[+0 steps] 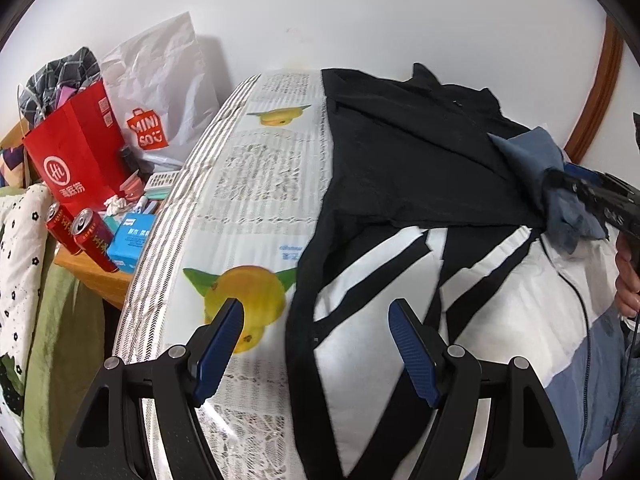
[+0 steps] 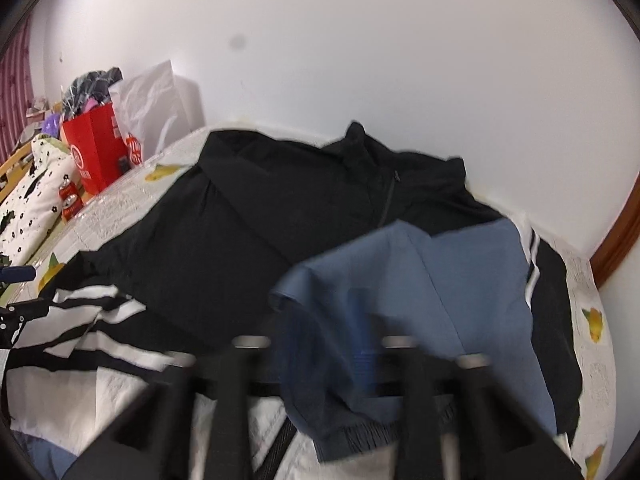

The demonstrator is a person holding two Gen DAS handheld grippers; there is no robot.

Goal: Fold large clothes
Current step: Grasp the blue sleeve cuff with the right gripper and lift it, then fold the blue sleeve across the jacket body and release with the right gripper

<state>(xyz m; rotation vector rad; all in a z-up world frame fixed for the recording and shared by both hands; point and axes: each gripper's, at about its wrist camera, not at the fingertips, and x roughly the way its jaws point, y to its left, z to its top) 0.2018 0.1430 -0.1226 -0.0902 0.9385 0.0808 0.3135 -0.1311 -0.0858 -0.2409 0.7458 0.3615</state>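
A large black, white and blue jacket lies spread on a bed with a lemon-print cover. My left gripper is open and empty, just above the jacket's black-and-white striped part. My right gripper is shut on the jacket's blue sleeve and holds it over the black chest. In the right wrist view the blue sleeve drapes over the blurred fingers, and the black body lies beyond.
A bedside table at the left holds a red paper bag, a white Miniso bag, two red cans and a blue box. A flowered pillow lies at far left. A white wall stands behind the bed.
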